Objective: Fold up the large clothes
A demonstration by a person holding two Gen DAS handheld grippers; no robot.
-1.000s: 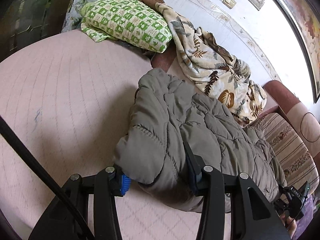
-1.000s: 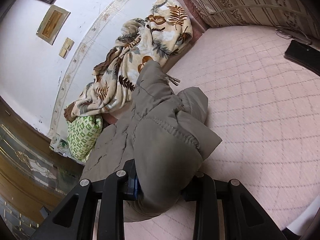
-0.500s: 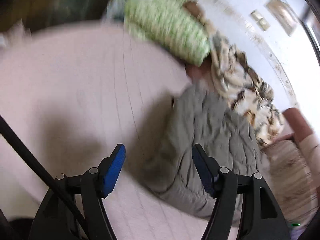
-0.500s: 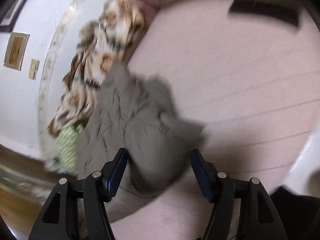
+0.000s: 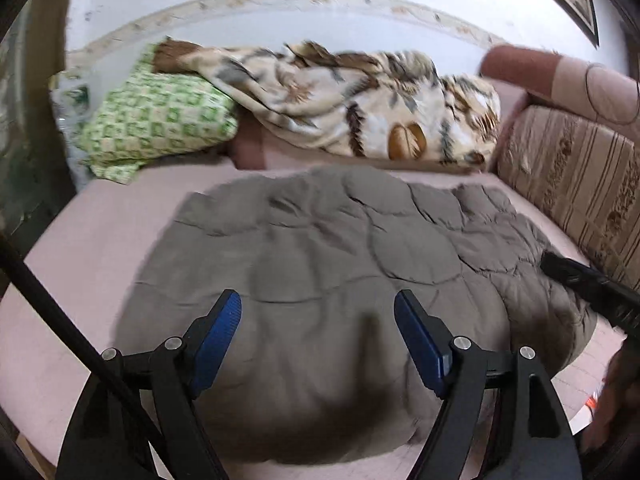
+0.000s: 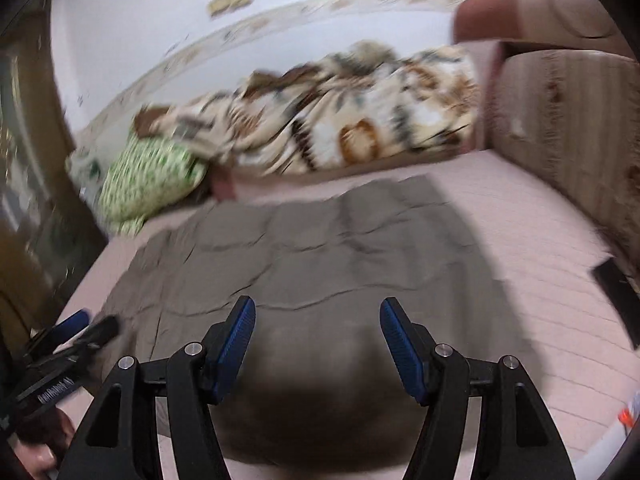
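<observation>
A grey-brown quilted puffer jacket (image 5: pixel 340 264) lies folded and spread flat on the pink quilted bed; it also shows in the right wrist view (image 6: pixel 320 248). My left gripper (image 5: pixel 318 320) is open and empty, hovering above the jacket's near part. My right gripper (image 6: pixel 316 328) is open and empty, also above the jacket's near part. The right gripper shows at the right edge of the left wrist view (image 5: pixel 592 288), and the left gripper at the lower left of the right wrist view (image 6: pixel 68 340). Both views are motion-blurred.
A leaf-print blanket (image 5: pixel 360 108) and a green checked pillow (image 5: pixel 156 120) lie along the far wall. A striped sofa cushion (image 5: pixel 572 184) borders the bed on the right. A dark flat object (image 6: pixel 616 288) lies on the bed at right.
Both grippers let go of the jacket, opened wide and pulled back. The jacket now lies flat on the bed, and both views swung to face the far wall.
</observation>
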